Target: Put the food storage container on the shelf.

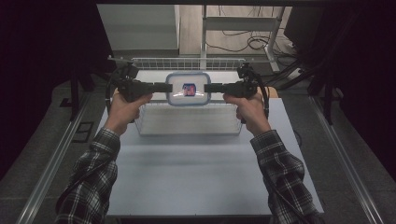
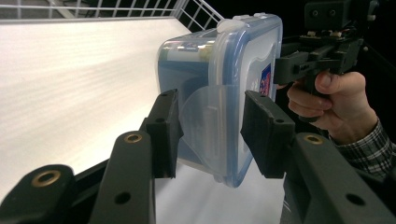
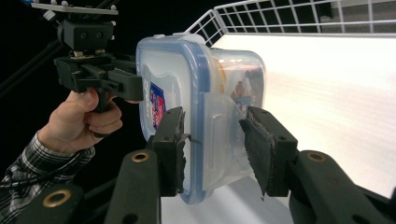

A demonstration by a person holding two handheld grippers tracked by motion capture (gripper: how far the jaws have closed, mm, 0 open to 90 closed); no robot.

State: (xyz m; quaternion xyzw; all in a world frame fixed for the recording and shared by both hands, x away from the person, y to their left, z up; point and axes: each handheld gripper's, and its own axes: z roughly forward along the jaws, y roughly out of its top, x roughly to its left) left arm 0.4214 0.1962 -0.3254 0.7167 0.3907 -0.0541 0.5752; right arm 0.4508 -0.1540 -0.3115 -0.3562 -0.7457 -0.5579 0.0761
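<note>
A pale table (image 1: 196, 172) stands on grey floor (image 1: 37, 149), dark surroundings, cables (image 1: 252, 42) beyond.

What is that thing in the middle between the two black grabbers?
A clear plastic food box with a blue-rimmed lid sits between the left hand-held gripper and right hand-held gripper, seen in the high view.

One lidded plastic container (image 1: 188, 88), one wire basket (image 1: 187, 122), two grippers (image 1: 161, 87) (image 1: 212, 87), two hands (image 1: 126, 106) (image 1: 250, 108)

A pale grey table (image 1: 196, 177) stands under the lights; a white wire basket (image 1: 187, 122) sits directly on its far half, touching the tabletop
</note>
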